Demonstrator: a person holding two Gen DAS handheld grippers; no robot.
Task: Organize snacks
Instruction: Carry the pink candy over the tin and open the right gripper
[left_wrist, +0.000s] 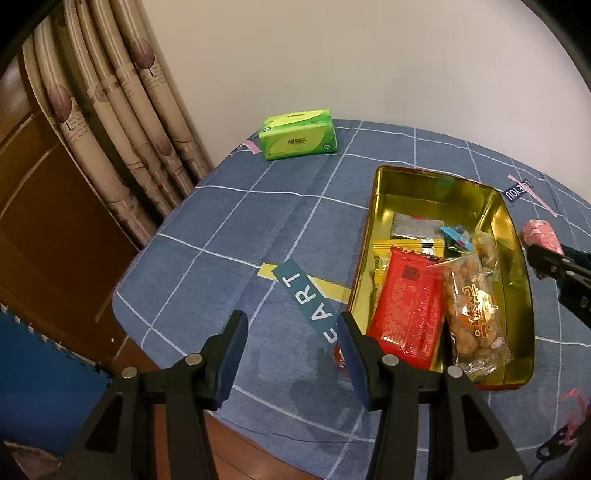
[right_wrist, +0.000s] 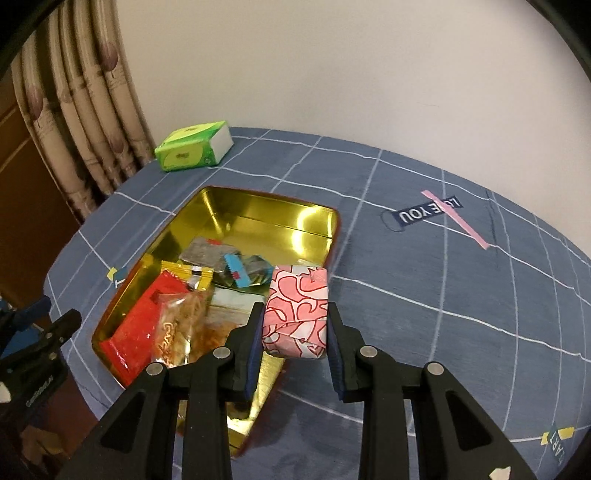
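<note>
A: Tin (right_wrist: 325, 225) first: the open rectangular one with the gold inside sits on the blue grid-patterned tablecloth (right_wrist: 461, 295), and I'll place everything from it. What is your right gripper (right_wrist: 295, 332) carrying?

B: You have a small block wrapped in pink paper with red heart outlines (right_wrist: 297, 310) clamped between the right gripper's two pads, gripped on both sides. It hangs over the tin's right-hand rim, near the corner closest to you

A: And what lies inside the tin?

B: A red foil snack packet (left_wrist: 406, 306) and a clear bag of brown nuts with orange lettering (left_wrist: 472, 314) lie side by side at the near end of the tin. Just behind them you can see a yellow packet (left_wrist: 410, 245), then a grey foil sachet (left_wrist: 415, 225) and a small blue-edged wrapper (left_wrist: 456, 236) towards the middle. The far end of the tin is bare gold

A: Your left gripper (left_wrist: 291, 328)?

B: Its jaws stand apart with nothing between them, poised above the cloth just left of the tin's near corner, over a teal label (left_wrist: 308, 299) printed on the cloth

A: Anything beyond the tin?

B: A green rectangular tissue pack (left_wrist: 298, 133) lies on the cloth well past the tin's far left corner, close to the patterned beige curtain (left_wrist: 122, 122)
</note>
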